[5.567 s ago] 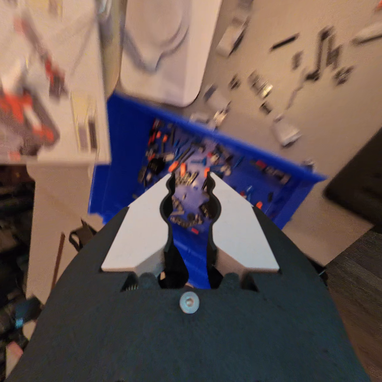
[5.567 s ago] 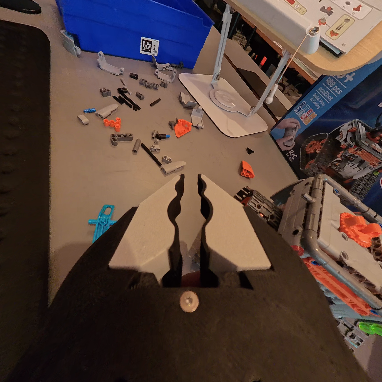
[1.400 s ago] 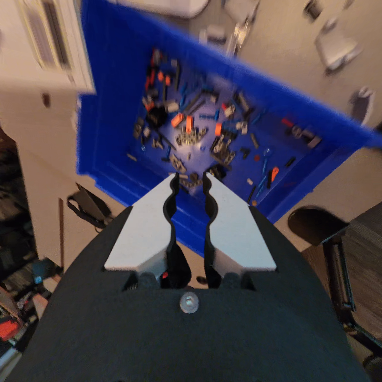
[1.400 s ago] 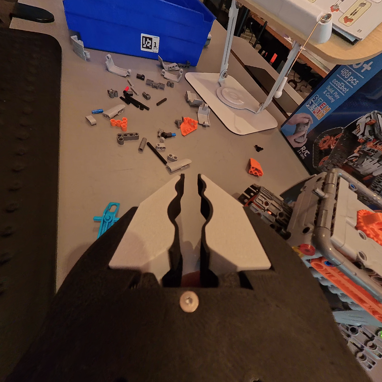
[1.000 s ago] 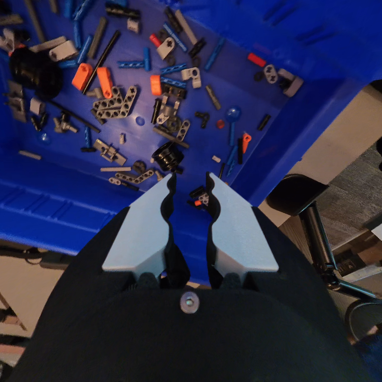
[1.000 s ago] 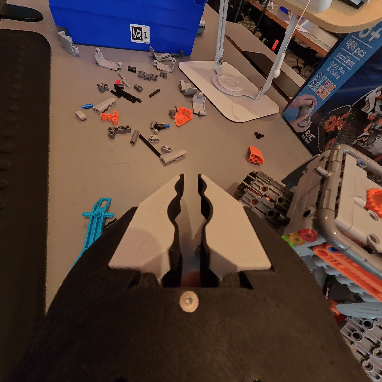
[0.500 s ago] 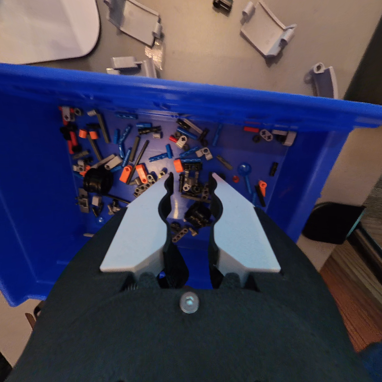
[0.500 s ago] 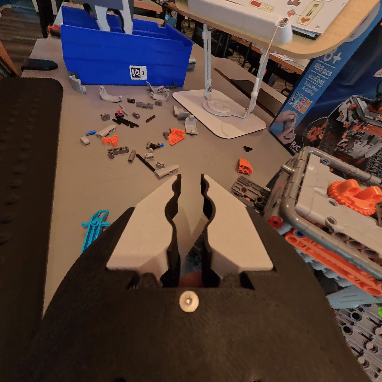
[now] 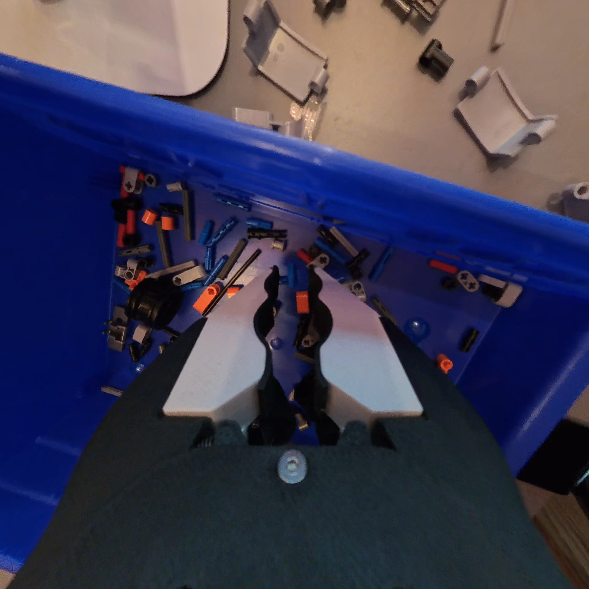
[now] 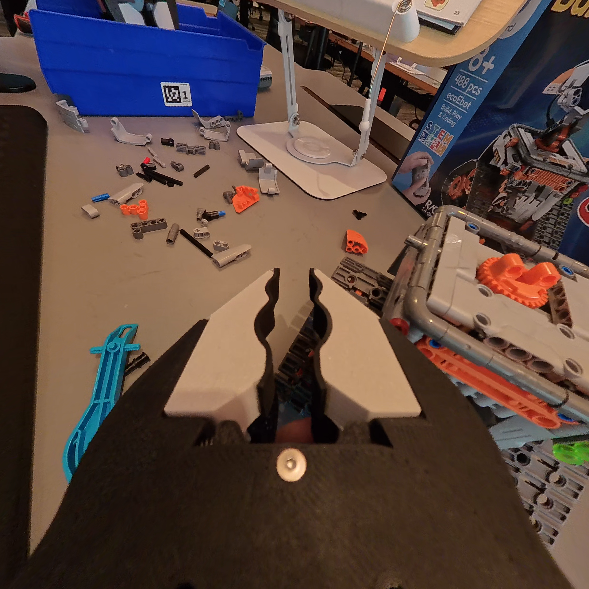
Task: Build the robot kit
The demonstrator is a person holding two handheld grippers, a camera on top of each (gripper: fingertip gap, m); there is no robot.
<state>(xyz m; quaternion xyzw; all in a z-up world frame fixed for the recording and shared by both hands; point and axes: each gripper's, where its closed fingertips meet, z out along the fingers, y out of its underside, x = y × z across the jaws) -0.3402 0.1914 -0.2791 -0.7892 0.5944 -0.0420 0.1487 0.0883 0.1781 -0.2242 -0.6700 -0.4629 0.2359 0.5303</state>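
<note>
Grey bench (image 10: 95, 287) littered with loose building-kit parts carries a blue parts bin (image 9: 350, 178), the landmark. Left hand-held gripper (image 9: 292, 271) hangs inside the bin above its floor, jaws a little apart and holding nothing; an orange connector (image 9: 302, 301) lies between its fingers, a black wheel (image 9: 153, 302) off to one side. Right hand-held gripper (image 10: 293, 271) hovers well away from the bin, beside a half-built grey and orange model (image 10: 494, 318), jaws a little apart and empty. Any pick in the bin wants a straight descent, centred on one piece.
</note>
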